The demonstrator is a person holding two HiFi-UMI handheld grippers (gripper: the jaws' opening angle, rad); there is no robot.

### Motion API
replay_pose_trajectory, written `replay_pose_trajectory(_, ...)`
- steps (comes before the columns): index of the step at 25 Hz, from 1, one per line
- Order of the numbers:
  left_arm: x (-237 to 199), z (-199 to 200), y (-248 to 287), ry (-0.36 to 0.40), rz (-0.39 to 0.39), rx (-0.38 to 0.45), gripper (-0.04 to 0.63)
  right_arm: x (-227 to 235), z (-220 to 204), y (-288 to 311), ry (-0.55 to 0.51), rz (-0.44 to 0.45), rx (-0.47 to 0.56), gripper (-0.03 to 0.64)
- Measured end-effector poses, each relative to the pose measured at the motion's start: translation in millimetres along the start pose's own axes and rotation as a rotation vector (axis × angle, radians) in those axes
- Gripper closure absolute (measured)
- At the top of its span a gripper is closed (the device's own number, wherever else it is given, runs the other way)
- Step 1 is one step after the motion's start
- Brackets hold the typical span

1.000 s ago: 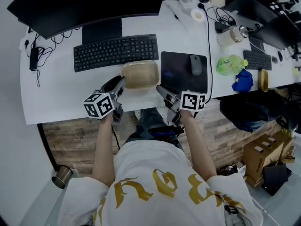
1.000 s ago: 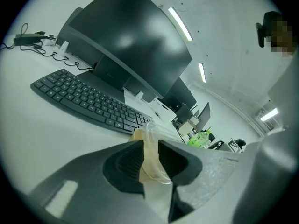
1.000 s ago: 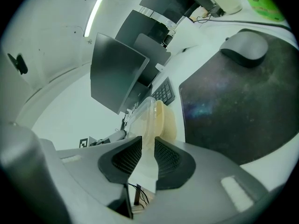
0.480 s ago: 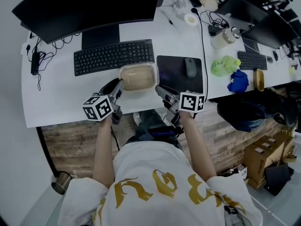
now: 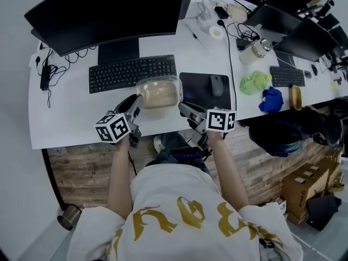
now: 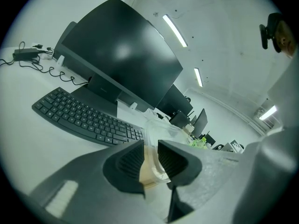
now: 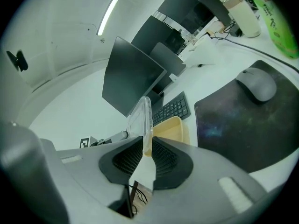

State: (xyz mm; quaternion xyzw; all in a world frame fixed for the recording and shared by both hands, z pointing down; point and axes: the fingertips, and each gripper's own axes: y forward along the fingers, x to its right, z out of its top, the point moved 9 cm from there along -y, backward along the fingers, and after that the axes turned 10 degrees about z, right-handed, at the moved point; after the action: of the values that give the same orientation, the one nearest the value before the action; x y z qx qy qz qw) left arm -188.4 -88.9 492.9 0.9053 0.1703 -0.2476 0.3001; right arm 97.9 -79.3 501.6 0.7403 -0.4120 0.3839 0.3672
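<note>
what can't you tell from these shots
- Head view: what fills the container, hazy through its clear plastic.
- Left gripper view: the container's near rim, covered by the left gripper.
- Right gripper view: its gripped rim, covered by the right gripper.
- Head view: print on the green item, too small.

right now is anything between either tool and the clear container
Nothing visible does. The left tool is shut on the left rim of the clear container, and the right tool is shut on its right rim. The keyboard and mouse pad lie clear of both grips.
</note>
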Motion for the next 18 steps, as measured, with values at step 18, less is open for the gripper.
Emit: replay_pose_trajectory(18, 31.4, 28.8, -23.0, -0.04, -0.007, 0.091, 0.517, -36.1, 14.5, -14.1, -0.021, 0.061, 0.027, 0.543)
